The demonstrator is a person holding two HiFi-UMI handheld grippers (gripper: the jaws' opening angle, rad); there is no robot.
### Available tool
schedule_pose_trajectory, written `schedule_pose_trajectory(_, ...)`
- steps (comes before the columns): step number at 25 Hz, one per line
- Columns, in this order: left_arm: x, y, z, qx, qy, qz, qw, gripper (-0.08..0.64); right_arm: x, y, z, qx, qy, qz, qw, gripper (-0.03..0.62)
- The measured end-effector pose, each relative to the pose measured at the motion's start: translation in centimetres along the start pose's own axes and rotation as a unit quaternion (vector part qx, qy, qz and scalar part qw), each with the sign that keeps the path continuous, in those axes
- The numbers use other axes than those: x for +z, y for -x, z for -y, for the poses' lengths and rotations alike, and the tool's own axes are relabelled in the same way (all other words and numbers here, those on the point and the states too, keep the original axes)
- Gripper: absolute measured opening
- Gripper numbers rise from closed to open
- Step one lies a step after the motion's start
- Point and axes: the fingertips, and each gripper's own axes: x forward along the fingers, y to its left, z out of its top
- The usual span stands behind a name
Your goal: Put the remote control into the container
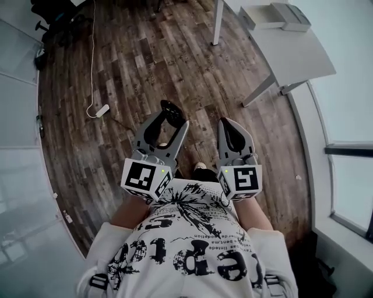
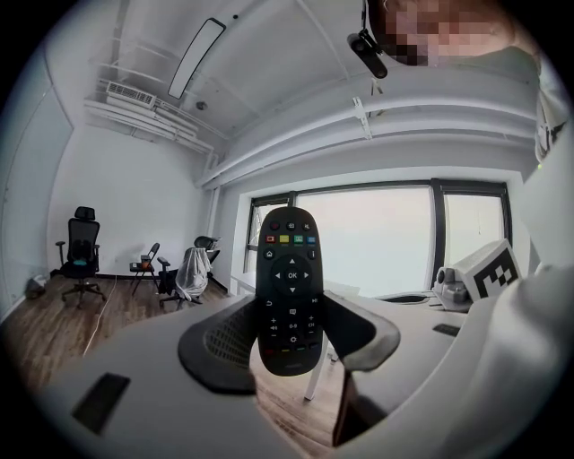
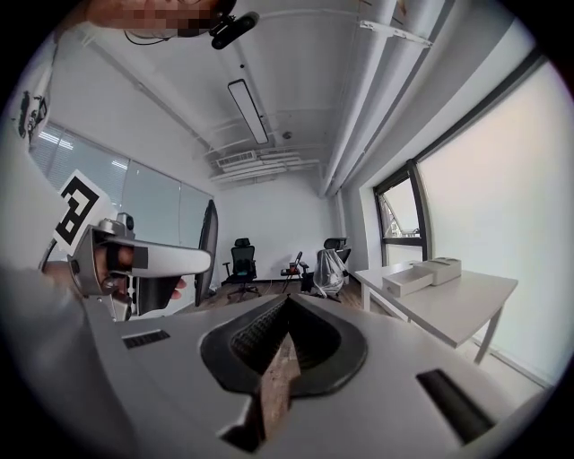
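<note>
Remote control [image 2: 289, 269], black, upright, buttons facing me: clamped in my left tongs [image 1: 171, 120], above the wood floor [image 1: 134, 64]. My right tongs [image 3: 287, 312]: pressed together, empty. White box [image 1: 273, 16]: on the counter [image 1: 297, 55], well apart.

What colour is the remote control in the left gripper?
The slim plastic remote control is black; clearest in the left gripper view.

Black oblong plastic remote control [image 2: 289, 291] over streaky brown wooden plank floor [image 1: 140, 64].
The remote bears white symbols and a row of red, yellow, green and blue buttons near its top; beside it, the grey left gripper [image 1: 173, 119] and grey right gripper [image 1: 228, 123] carry black pads and black-and-white marker cubes.
</note>
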Motion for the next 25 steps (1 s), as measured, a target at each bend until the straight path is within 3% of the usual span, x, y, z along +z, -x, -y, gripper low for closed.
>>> schedule_pose_trajectory(5,0.2,-4.3,-2.4,-0.027,0.007,-0.007,0.9996,0.233,0.4,-3.4,2.4,-0.032,-0.007,0.000,0.999,0.002)
schedule_pose_trajectory(10,2.0,-8.5,-8.0,-0.056,0.006,0.004,0.9984,0.233,1.8,-8.9,3.3,-0.073,-0.011,0.005,0.997,0.002)
schedule_pose_trajectory(19,7.5,-12.5,-23.7,-0.074,-0.001,0.028,0.9969,0.233,6.7,-23.8,-1.1,-0.094,0.000,0.019,0.995,0.002)
schedule_pose_trajectory(25,7.8,-13.8,-31.3,-0.086,0.004,0.033,0.9958,0.233,8.1,-31.7,-4.7,-0.074,0.017,0.012,0.997,0.002)
